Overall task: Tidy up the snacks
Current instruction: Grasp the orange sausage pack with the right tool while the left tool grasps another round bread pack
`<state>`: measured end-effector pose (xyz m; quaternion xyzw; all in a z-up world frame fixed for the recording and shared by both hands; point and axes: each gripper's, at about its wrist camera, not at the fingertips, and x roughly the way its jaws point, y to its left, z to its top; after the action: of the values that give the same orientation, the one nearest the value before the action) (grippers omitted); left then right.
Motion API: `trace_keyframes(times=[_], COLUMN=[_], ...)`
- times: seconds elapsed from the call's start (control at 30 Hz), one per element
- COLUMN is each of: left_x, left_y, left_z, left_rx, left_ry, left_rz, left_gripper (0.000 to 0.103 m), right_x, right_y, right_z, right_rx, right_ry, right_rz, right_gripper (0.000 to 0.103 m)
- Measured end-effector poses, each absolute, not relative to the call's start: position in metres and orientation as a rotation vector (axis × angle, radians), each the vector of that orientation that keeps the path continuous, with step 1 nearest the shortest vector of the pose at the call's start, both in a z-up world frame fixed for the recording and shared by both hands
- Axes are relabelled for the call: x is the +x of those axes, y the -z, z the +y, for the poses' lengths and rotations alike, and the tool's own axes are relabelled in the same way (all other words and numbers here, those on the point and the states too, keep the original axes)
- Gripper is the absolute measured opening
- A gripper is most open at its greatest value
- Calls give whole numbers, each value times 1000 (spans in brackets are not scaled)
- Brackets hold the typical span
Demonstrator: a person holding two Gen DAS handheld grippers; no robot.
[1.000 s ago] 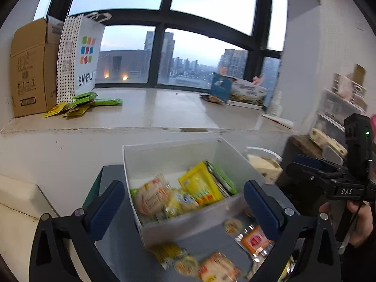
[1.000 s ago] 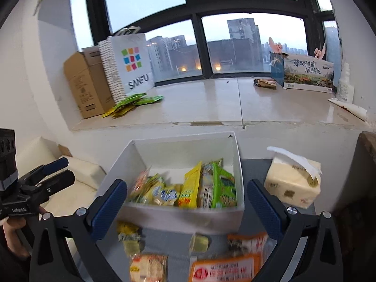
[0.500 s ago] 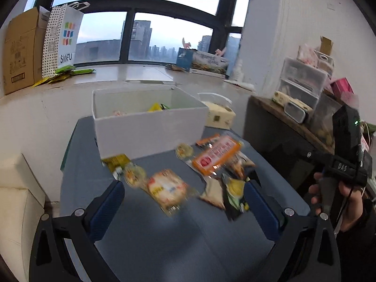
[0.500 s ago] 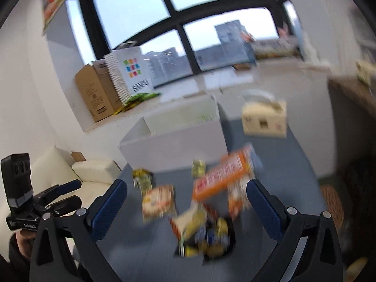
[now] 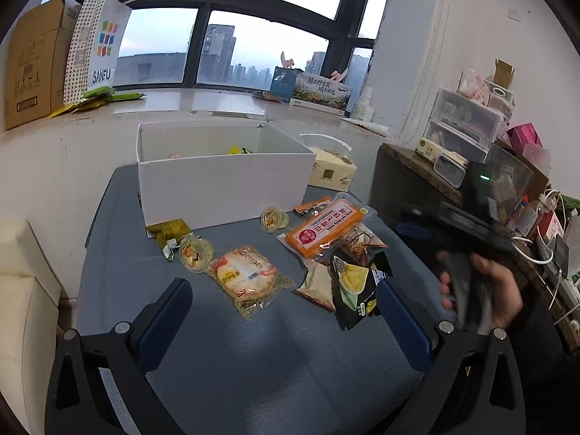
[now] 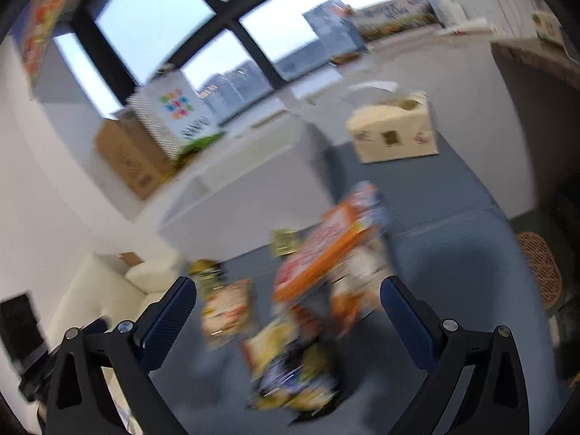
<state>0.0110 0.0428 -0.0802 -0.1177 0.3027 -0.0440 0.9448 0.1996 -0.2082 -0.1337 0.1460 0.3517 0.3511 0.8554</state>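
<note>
The grey-blue table [image 5: 224,355] fills the lower half of the left wrist view; on it, toward 12 o'clock, stands the white box [image 5: 221,188], open-topped, with a yellow packet's tip showing over its near wall; at 1 o'clock of the box, just beside its corner, sits a tissue pack [image 5: 333,174]; the loose snacks lie in front of the box, between it and the left gripper [image 5: 282,311], whose jaws are spread wide with nothing between them; among the snacks, the orange packet [image 5: 326,226] lies at 1 o'clock from the table's middle, overlapping a heap that includes a black and yellow bag [image 5: 353,286]; a clear-wrapped round cake [image 5: 246,273] lies near the centre, touching a jelly cup [image 5: 194,253] at its 10 o'clock; a second jelly cup [image 5: 273,217] sits closer to the box; a small gold sachet [image 5: 168,228] touches the box's near-left corner; at 3 o'clock a hand [image 5: 482,290] grips the other tool, blurred; the right wrist view is smeared by motion, yet the right gripper [image 6: 288,308] shows its jaws wide apart and empty, above the orange packet [image 6: 326,250] and the heap.
</note>
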Motion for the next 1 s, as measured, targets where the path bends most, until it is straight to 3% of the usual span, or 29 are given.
trace_keyframes(times=[0.33, 0.37, 0.4, 0.43, 0.53, 0.7, 1.0], left_x=[14, 14, 14, 13, 11, 18, 68], left_y=[91, 92, 93, 93, 95, 107, 137], left_z=[49, 50, 51, 52, 54, 63, 67], left_rx=[-263, -270, -277, -280, -279, -298, -267], left_ry=[70, 67, 63, 61, 56, 48, 51], left_rz=[643, 647, 650, 651, 651, 675, 809], left_gripper=[103, 103, 103, 103, 103, 103, 103], right_x=[271, 272, 273, 273, 263, 237, 172], right_y=[157, 158, 159, 159, 150, 116, 50], right_z=[-171, -167, -162, -160, -160, -157, -146], right_rx=[244, 232, 211, 183, 180, 129, -10], right_ry=[-717, -722, -718, -684, -702, -762, -814], right_rz=[836, 835, 834, 834, 780, 660, 477], right_gripper=[101, 95, 58, 35, 26, 13, 12])
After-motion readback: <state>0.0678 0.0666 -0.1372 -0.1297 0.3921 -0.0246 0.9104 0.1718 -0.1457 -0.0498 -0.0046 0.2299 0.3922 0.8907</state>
